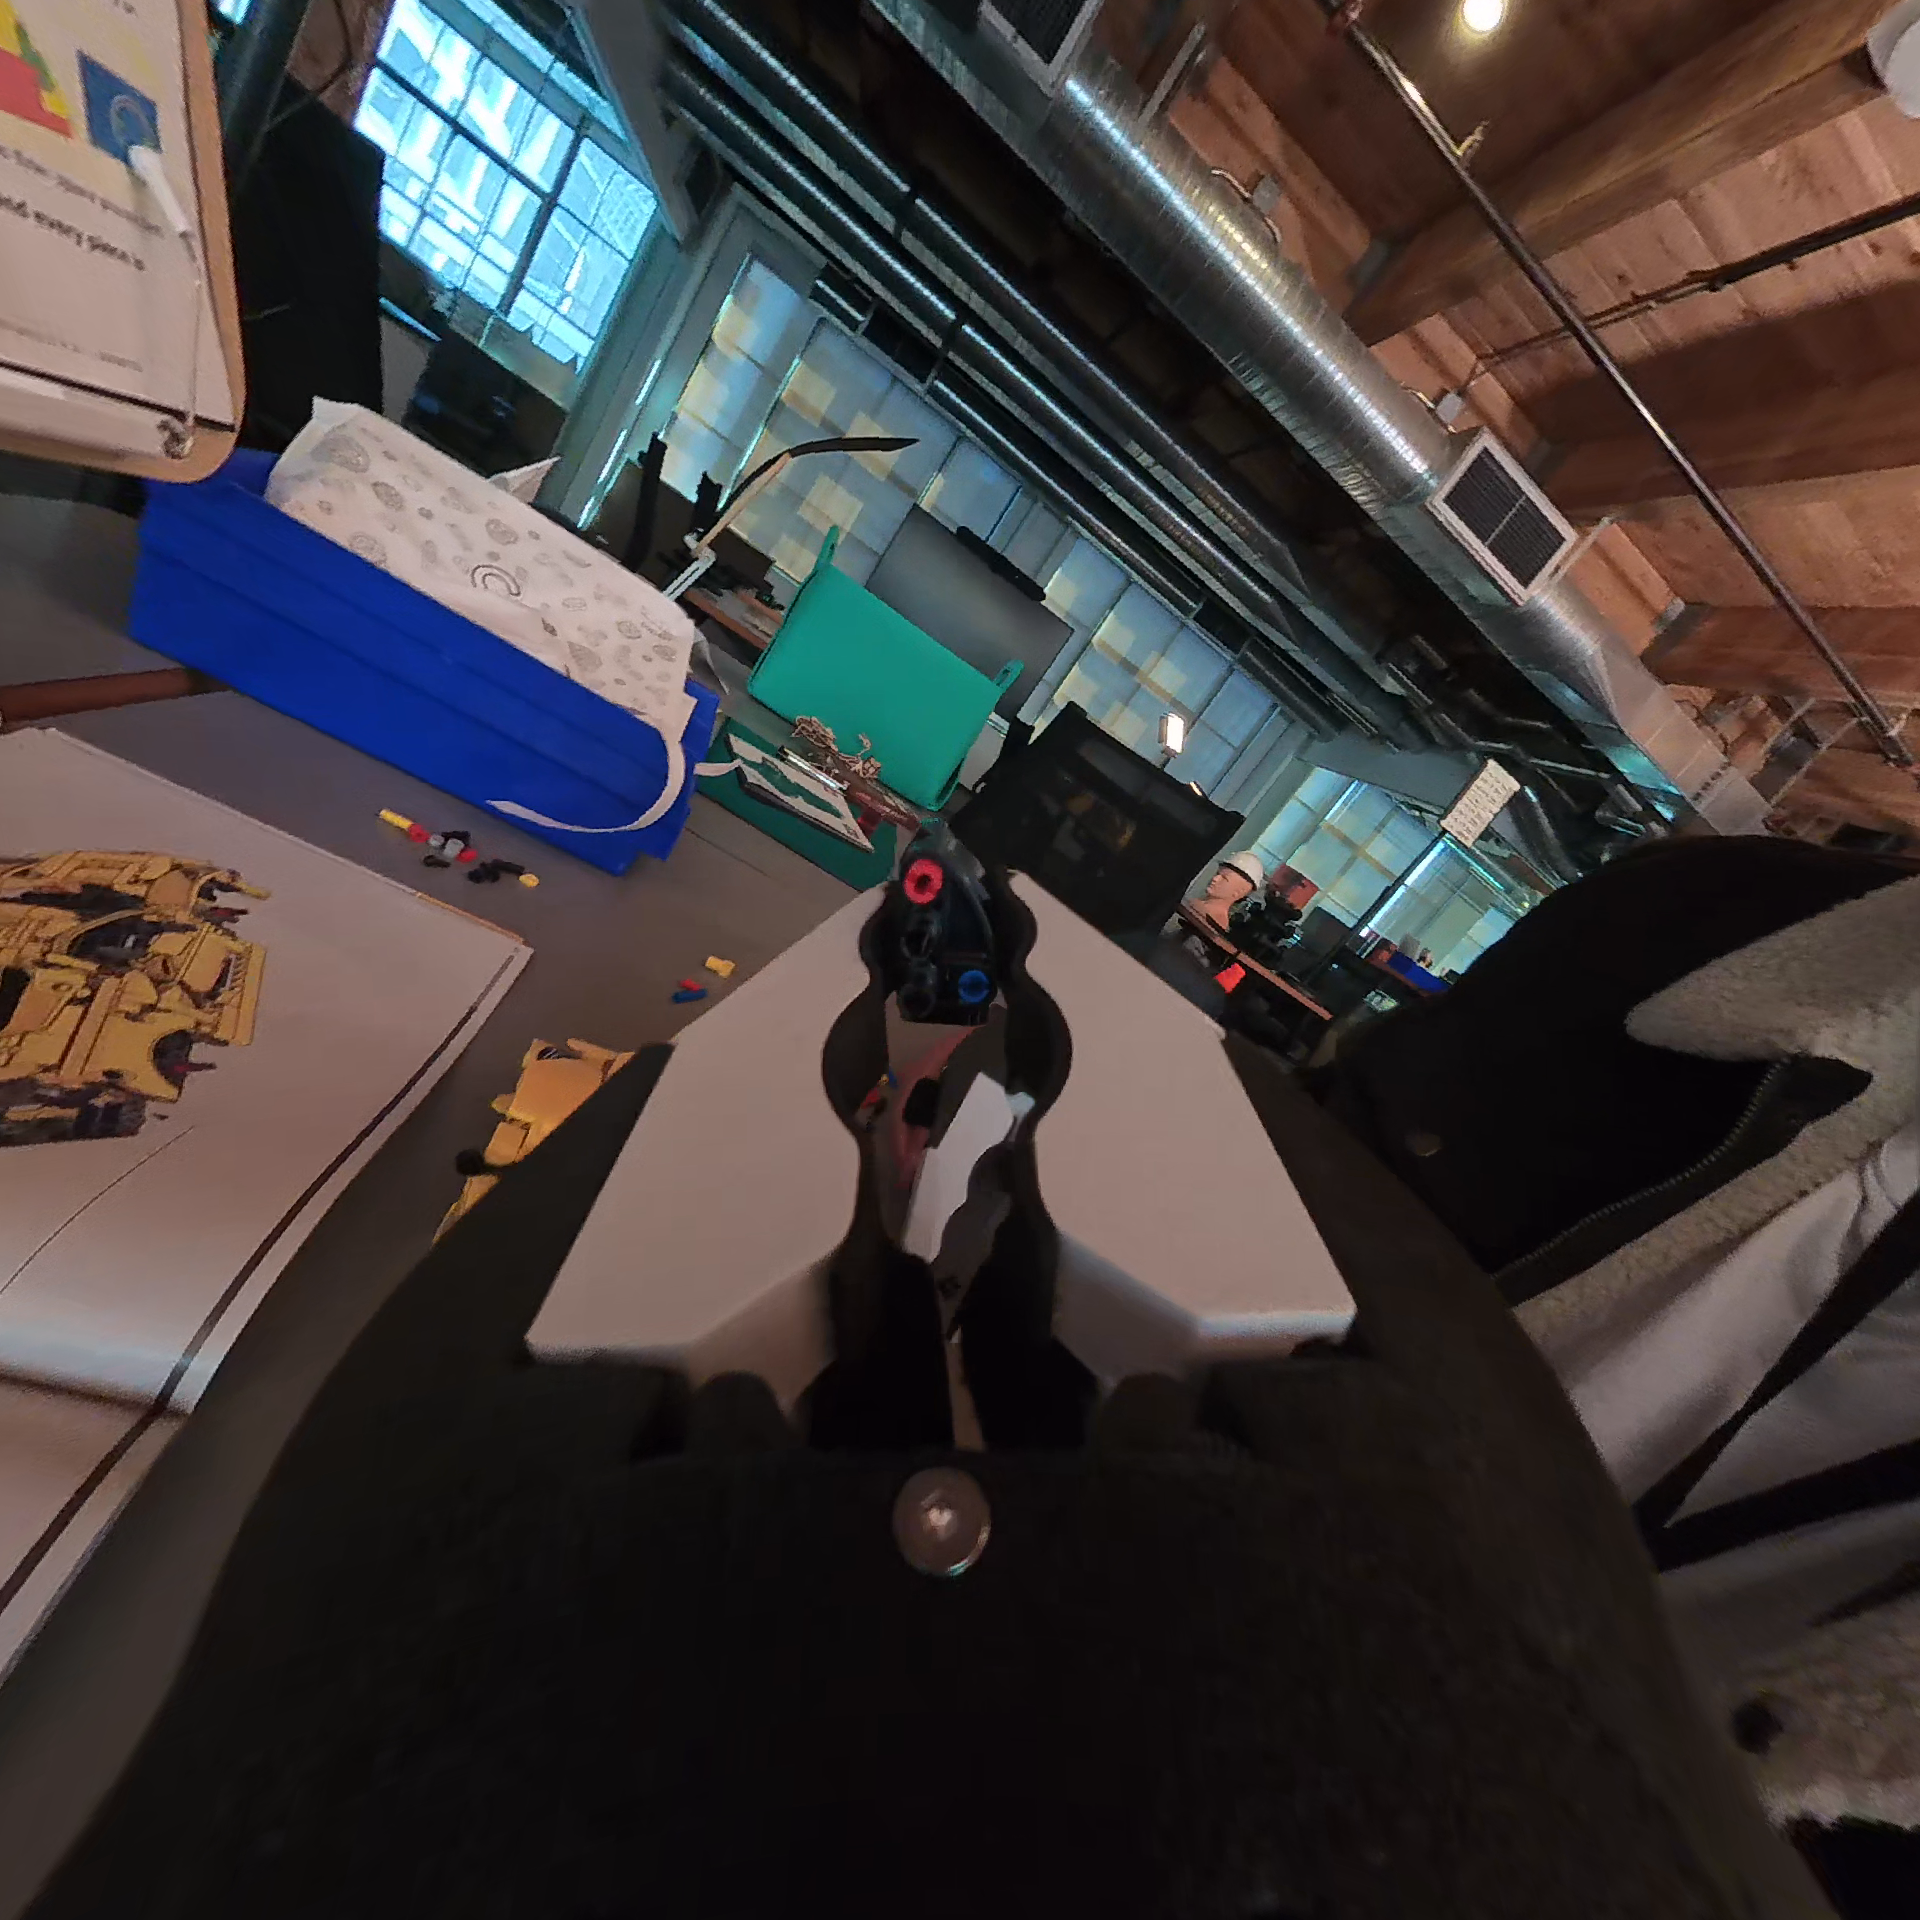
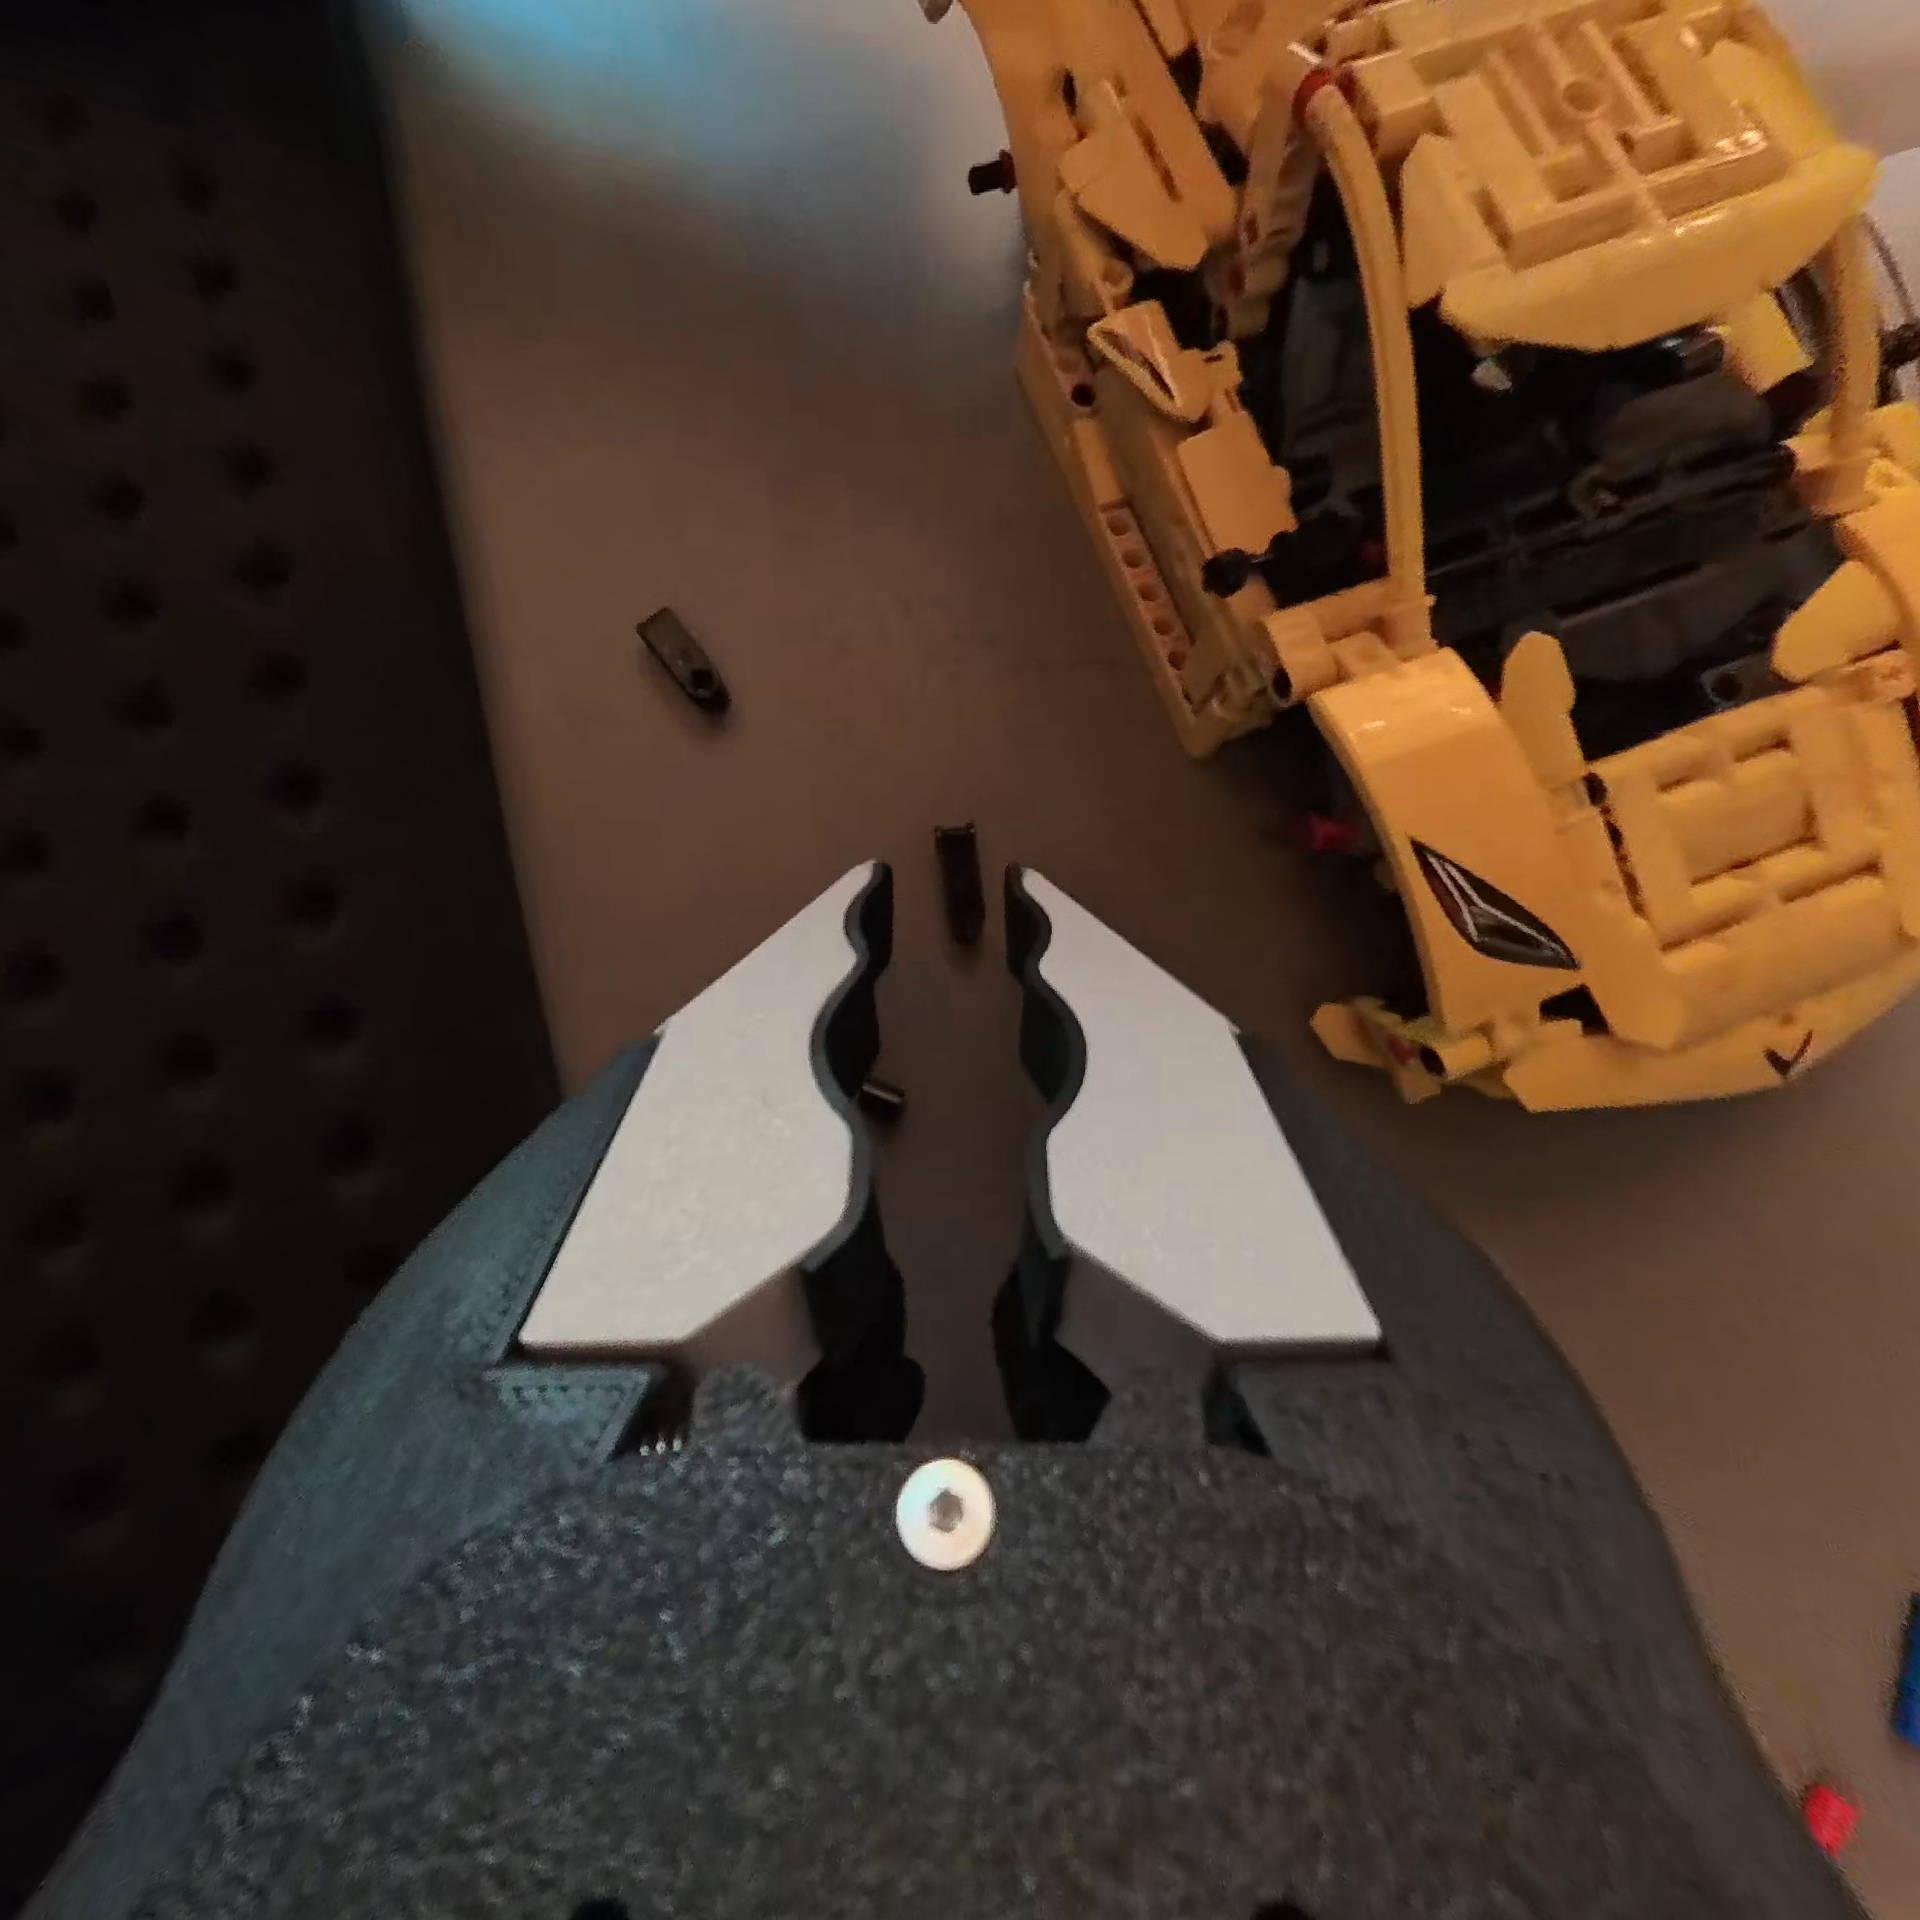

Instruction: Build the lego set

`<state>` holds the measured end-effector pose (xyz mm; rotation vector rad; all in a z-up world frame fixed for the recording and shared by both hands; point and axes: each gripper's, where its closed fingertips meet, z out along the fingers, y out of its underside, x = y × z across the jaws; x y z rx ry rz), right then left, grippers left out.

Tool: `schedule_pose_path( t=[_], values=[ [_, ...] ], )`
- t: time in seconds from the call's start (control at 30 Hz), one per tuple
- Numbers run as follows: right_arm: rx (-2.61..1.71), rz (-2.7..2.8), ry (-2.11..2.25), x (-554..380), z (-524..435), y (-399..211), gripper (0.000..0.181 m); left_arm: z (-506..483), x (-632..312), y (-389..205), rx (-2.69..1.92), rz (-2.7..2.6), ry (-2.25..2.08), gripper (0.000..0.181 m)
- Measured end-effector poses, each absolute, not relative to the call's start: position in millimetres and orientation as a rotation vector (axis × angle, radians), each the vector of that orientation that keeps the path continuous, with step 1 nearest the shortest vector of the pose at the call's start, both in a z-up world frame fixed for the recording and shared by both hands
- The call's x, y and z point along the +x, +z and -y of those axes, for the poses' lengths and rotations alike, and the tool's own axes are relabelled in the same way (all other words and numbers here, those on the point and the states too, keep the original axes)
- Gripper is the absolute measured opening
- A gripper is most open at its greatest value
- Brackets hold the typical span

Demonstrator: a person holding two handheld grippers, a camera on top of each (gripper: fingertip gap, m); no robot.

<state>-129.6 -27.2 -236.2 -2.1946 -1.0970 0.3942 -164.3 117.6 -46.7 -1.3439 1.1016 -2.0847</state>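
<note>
My left gripper (image 1: 951,914) is shut on a small black lego assembly (image 1: 940,940) with a red pin and a blue pin, held up above the table. My right gripper (image 2: 948,883) is open and points down at the grey table, with a small black lego pin (image 2: 958,883) lying between its fingertips. Whether the fingers touch the pin I cannot tell. Another black piece (image 2: 684,668) lies farther ahead to the left, and a third tiny black piece (image 2: 883,1093) shows by the left finger. The yellow lego car (image 2: 1507,540), partly built, lies to the right; part of it shows in the left wrist view (image 1: 540,1112).
An open instruction booklet (image 1: 208,1039) lies at left. Loose small pieces (image 1: 457,847) lie near a blue bin (image 1: 395,665) holding printed paper. A green bin (image 1: 883,675) stands behind. A dark perforated board (image 2: 187,727) borders the table's left. A person's jacket (image 1: 1662,1143) is at right. My right fingertips sit around 25 cm from my left ones.
</note>
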Motion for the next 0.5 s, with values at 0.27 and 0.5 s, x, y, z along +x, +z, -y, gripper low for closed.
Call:
schedule_pose_path(
  t=[0.27, 0.5],
  values=[
    [-2.206, 1.109, 0.337, -128, 22, -235, 0.020, -108, -167, -34, -1.265, -1.092, -2.165, 0.016],
    [-2.356, 0.855, 0.638, -149, 58, -215, 0.023, -106, -164, -39, -1.287, -1.098, -2.176, 0.016]
  ],
)
